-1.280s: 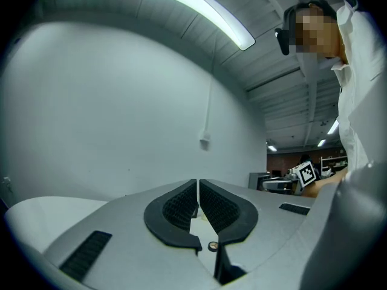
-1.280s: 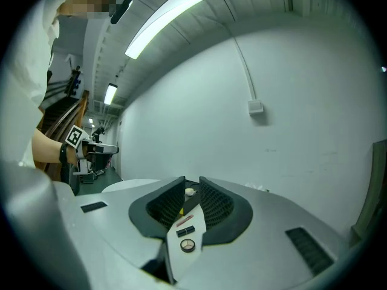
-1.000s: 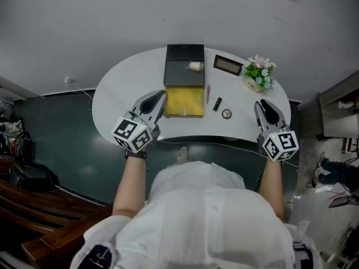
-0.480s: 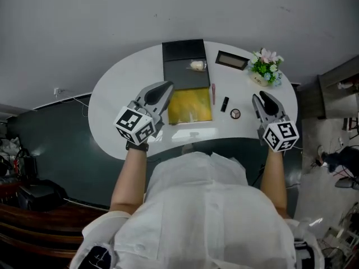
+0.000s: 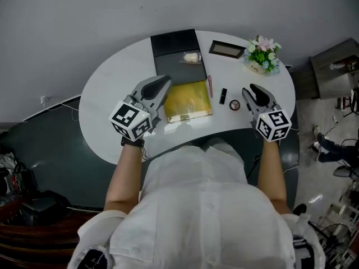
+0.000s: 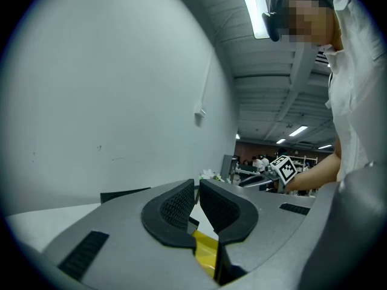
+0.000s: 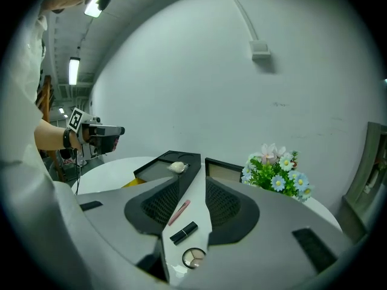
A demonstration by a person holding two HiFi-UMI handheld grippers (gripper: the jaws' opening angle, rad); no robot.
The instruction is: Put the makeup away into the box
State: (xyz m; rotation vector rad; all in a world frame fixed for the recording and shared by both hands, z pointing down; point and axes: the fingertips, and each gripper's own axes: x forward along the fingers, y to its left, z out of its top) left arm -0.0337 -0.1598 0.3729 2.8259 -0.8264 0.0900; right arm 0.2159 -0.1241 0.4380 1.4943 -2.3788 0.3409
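Closing in: I judge this the approach before the first pick; the box [image 5: 193, 97] stands open and no loose makeup has gone into it yet
Next move: it calls for lowering my right claw [image 7: 193, 187] over one small piece, most likely the round compact [image 5: 235, 105] nearest it; the jaws must straddle it squarely, since a flat disc may slide on the smooth table [image 5: 106, 105]
Left claw [image 6: 197, 186]: pads pressed together, holding nothing; it hovers at my eleven o'clock, over the box's near left corner
Box, yellow-lined half [image 5: 185, 102]: at my twelve o'clock; I see nothing in it
Box, dark half [image 5: 171, 46]: beyond the yellow one; a pale rounded thing [image 5: 192, 57] rests in it; lid or tray, I cannot tell
Pink pencil [image 5: 210, 86]: just beside the box's right edge, at one o'clock
Black lipstick [image 5: 223, 96]: right of the pencil, apart from it
Compact: right of the lipstick, near my right claw's tips
Right claw: jaws have just been opening and stand partly apart; nothing is gripped; the three pieces show on the table through the gap
Beyond, at two o'clock: a framed palette [image 5: 226, 50]; then flowers [image 5: 262, 55]
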